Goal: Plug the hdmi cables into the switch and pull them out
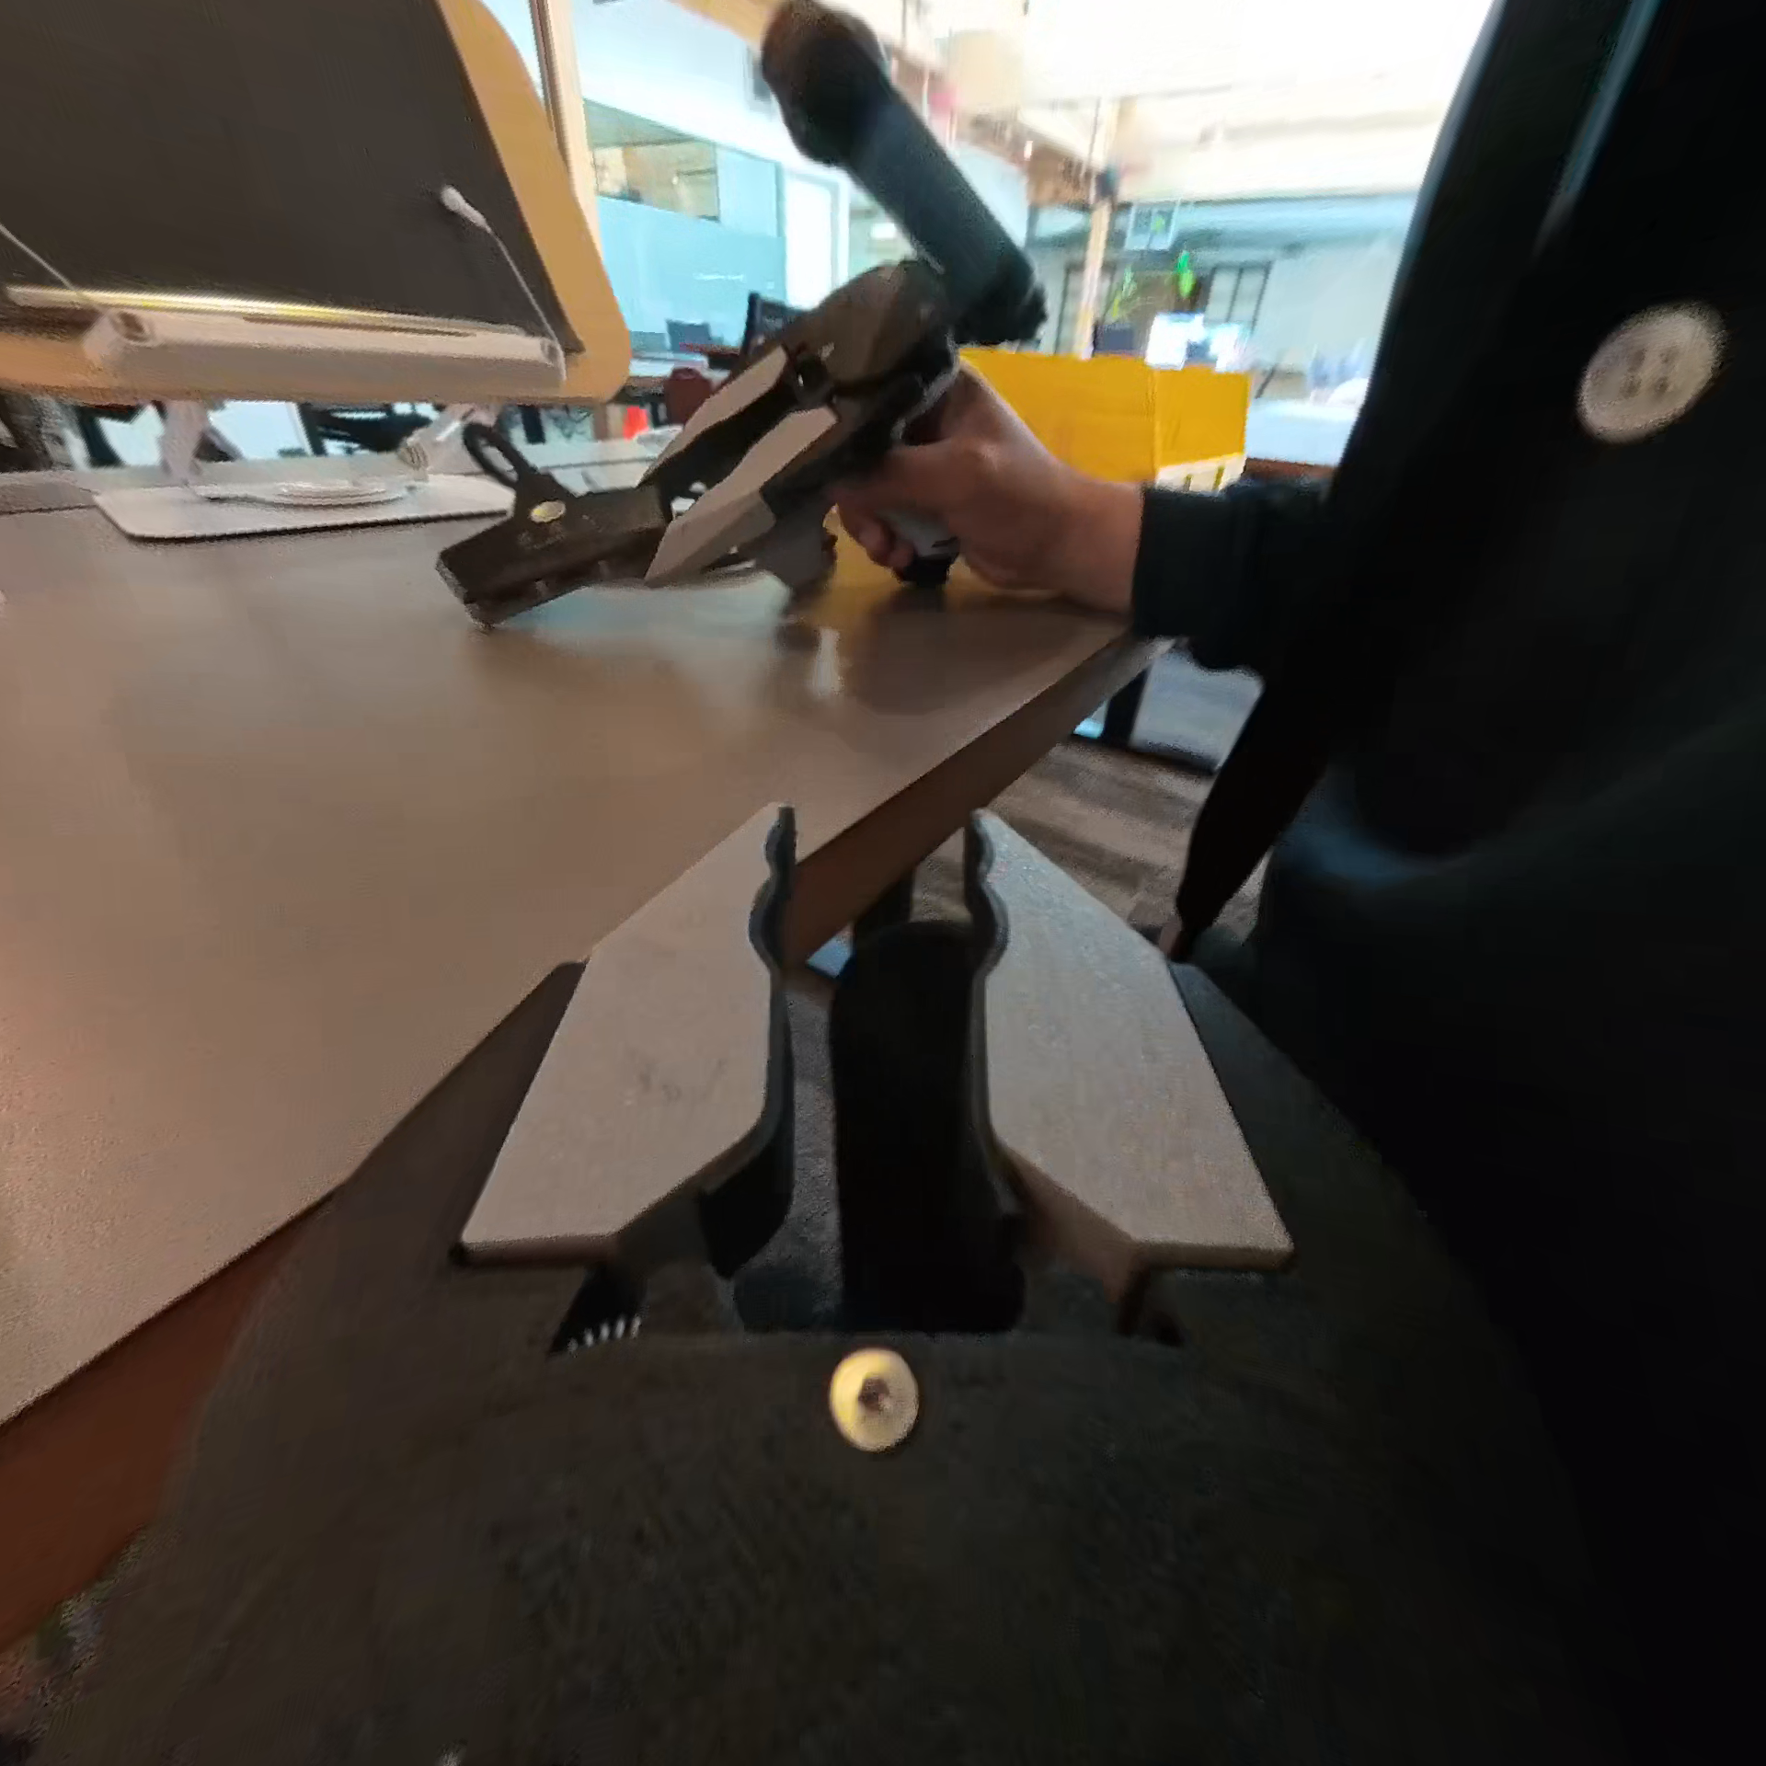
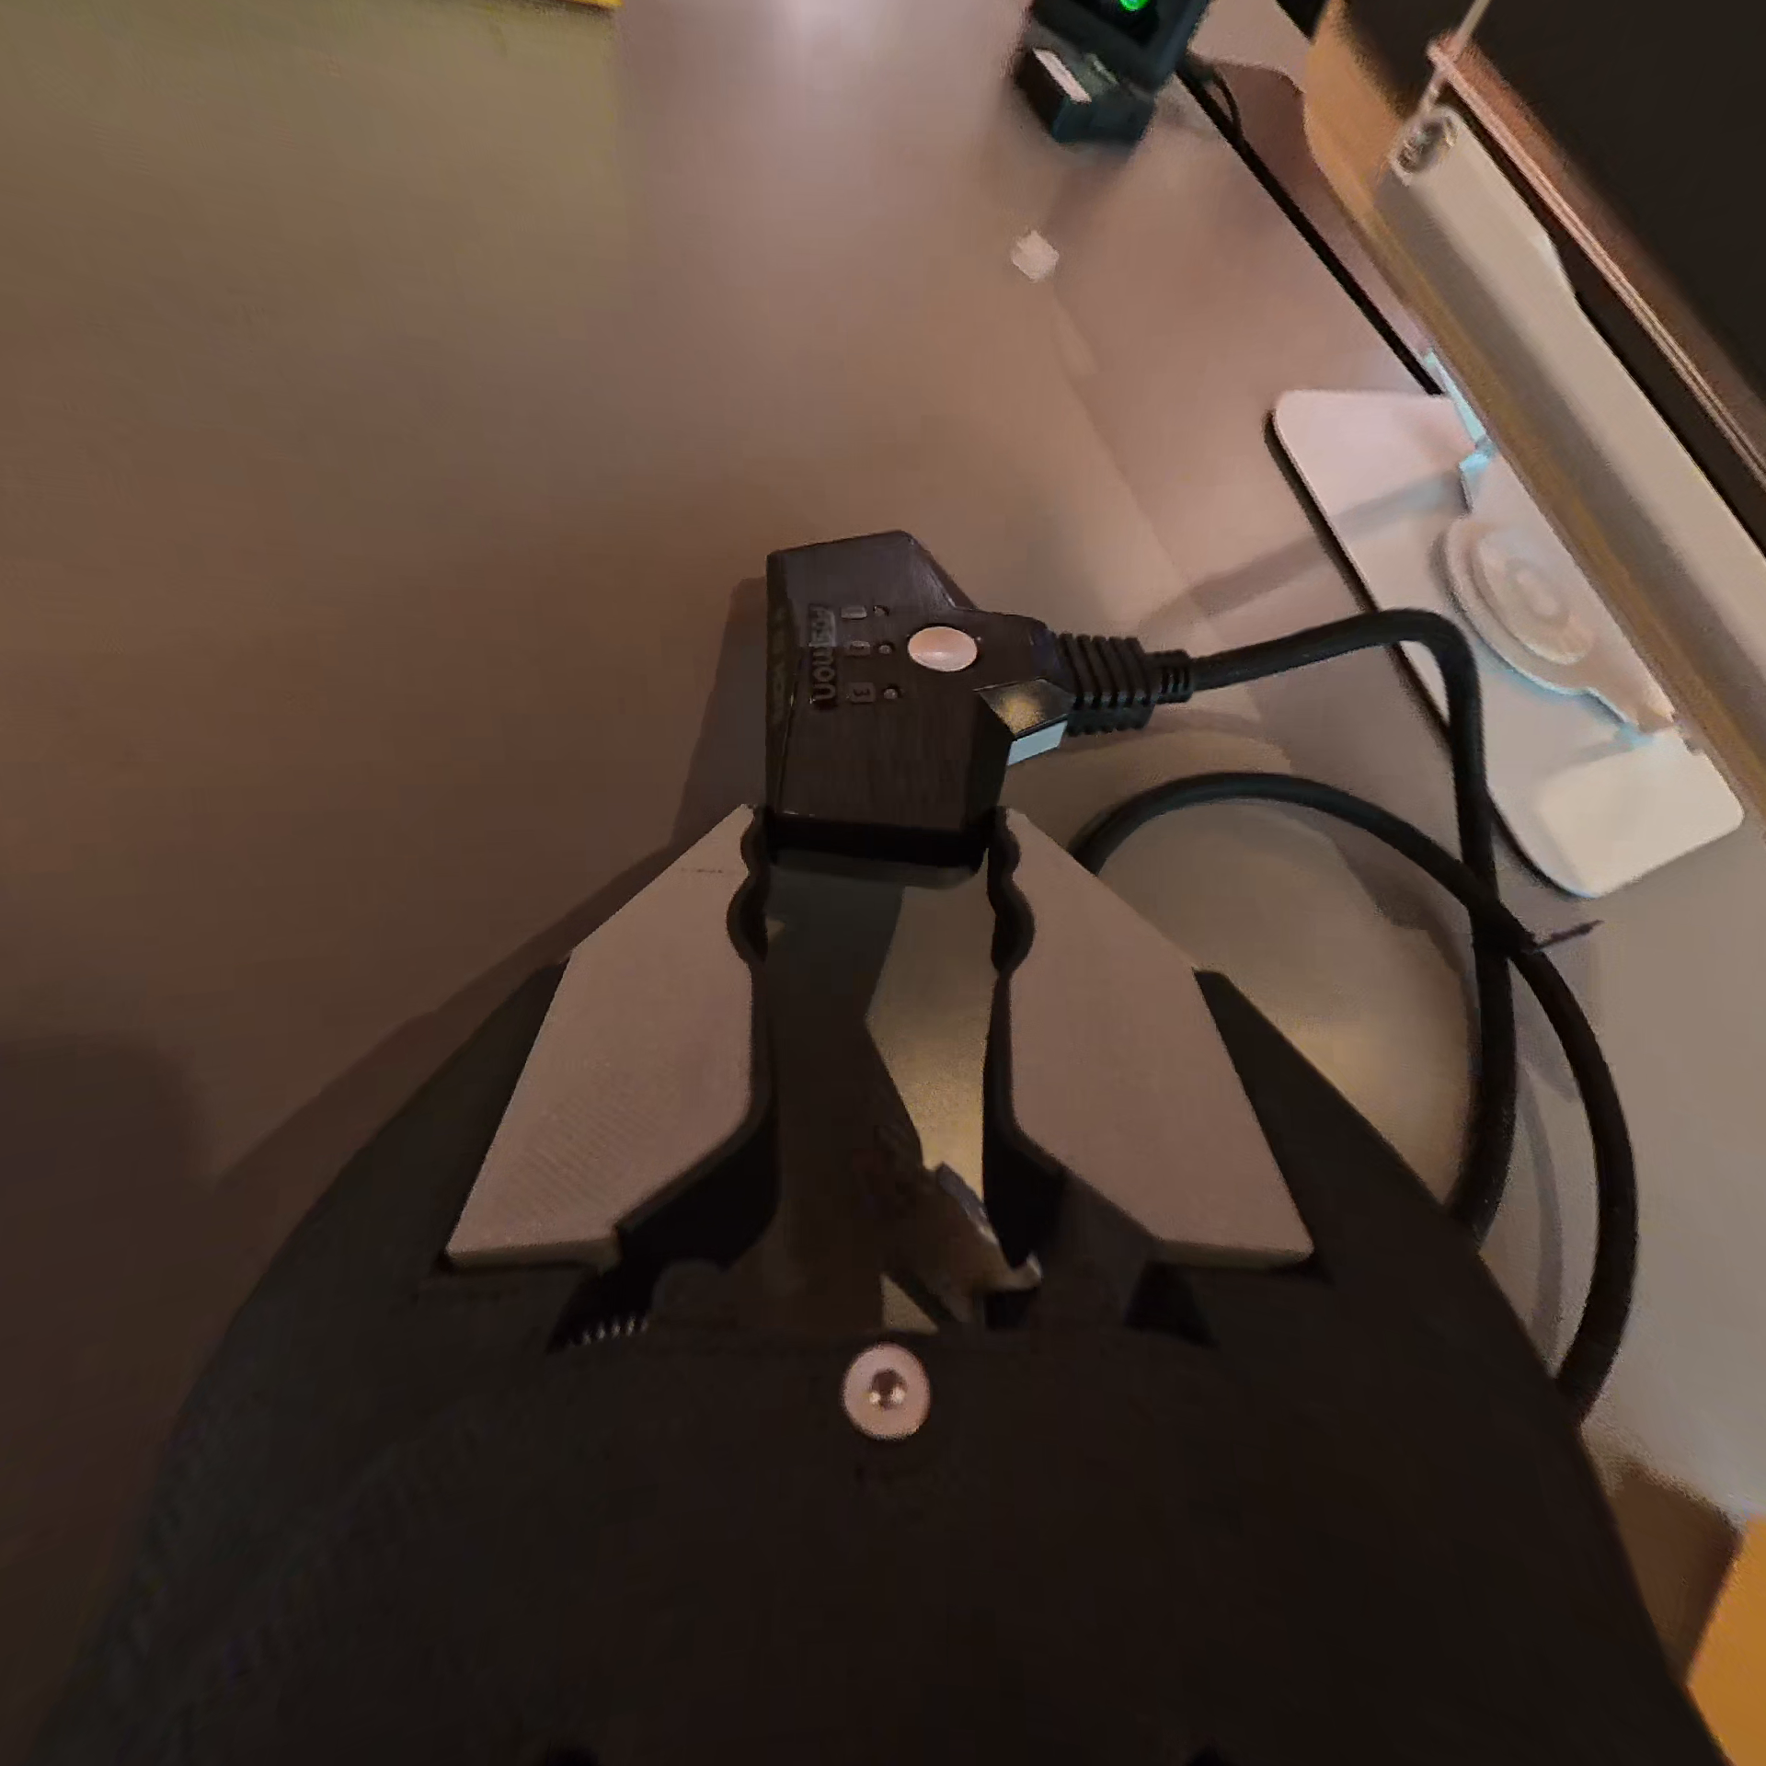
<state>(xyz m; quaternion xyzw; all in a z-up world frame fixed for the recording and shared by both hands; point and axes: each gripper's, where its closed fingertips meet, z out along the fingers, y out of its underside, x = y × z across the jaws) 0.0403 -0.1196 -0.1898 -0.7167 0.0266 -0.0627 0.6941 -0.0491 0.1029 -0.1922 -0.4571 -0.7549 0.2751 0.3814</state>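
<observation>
Black and boxy, the switch [image 2: 874,726] sits tilted on the grey desk [image 2: 382,478], its near end clamped between the right gripper [image 2: 874,841] tips. One cable [image 2: 1338,659] is plugged into its right side and loops toward the monitor stand [image 2: 1386,497]. Off the desk edge, the left gripper [image 1: 879,860] hangs parted, holding nothing.

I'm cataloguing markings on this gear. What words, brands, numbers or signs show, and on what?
Black box-shaped plastic switch, held by the right hand-held gripper: a pale printed word and small numerals on top; I don't transcribe writing.
Small black device with green light: pale label, too blurred.
Round white disc on dark garment: marks blurred.
</observation>
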